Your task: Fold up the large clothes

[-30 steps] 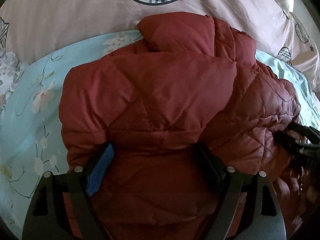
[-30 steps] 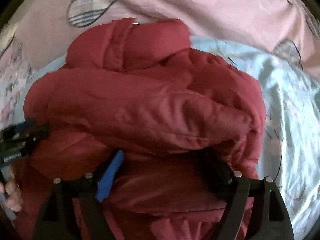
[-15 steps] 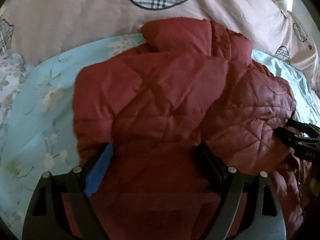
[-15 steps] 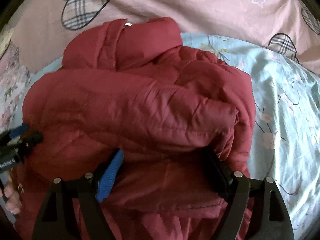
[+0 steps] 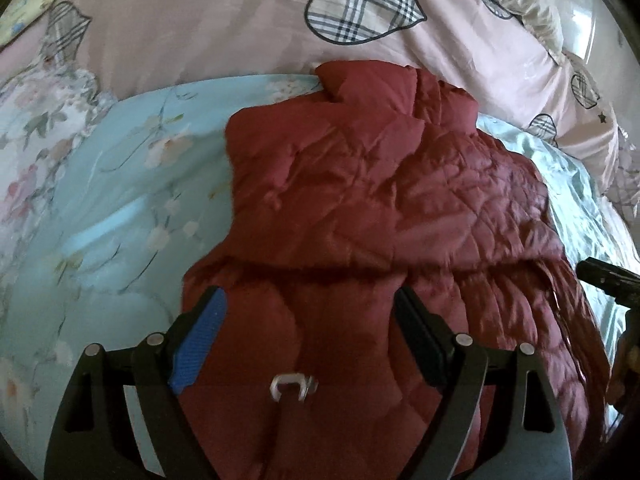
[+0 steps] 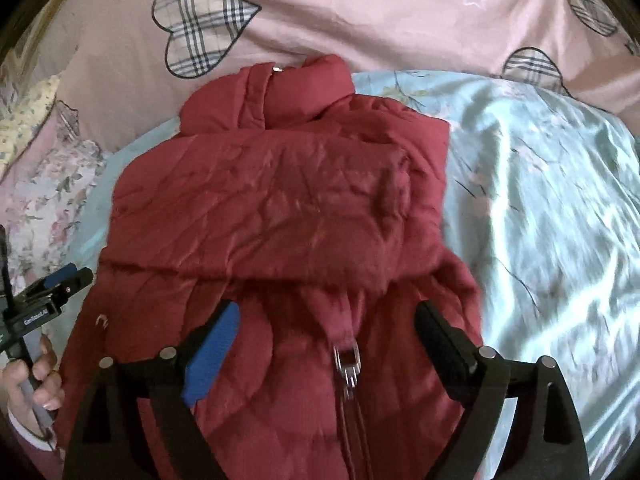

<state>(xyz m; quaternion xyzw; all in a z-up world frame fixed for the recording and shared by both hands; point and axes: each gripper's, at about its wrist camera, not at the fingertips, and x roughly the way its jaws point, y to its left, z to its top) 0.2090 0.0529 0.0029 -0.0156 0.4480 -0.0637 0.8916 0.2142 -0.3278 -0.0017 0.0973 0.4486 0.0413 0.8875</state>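
Note:
A dark red quilted jacket (image 5: 360, 208) lies on the light blue floral sheet (image 5: 100, 220), collar toward the pink duvet. Its upper part has a fold laid across it (image 6: 272, 216). My left gripper (image 5: 308, 296) hovers open above the jacket's lower part, and its pads touch no cloth. My right gripper (image 6: 328, 308) hangs over the zipper pull (image 6: 347, 360); its jaws are opening, with only the jacket below them. The left gripper (image 6: 52, 280) shows at the left edge of the right wrist view, held by a hand (image 6: 28, 380). The right gripper (image 5: 604, 276) shows at the right edge of the left wrist view.
A pink duvet with plaid hearts (image 6: 360, 8) lies bunched behind the jacket's collar. A floral pillow (image 5: 44, 92) sits at the far left. Blue sheet (image 6: 540, 200) lies bare to the right of the jacket and to its left.
Both grippers have drawn back and up from the jacket's fold, where their fingers were sunk in the cloth. The fold now lies flat. More of the bed is in view.

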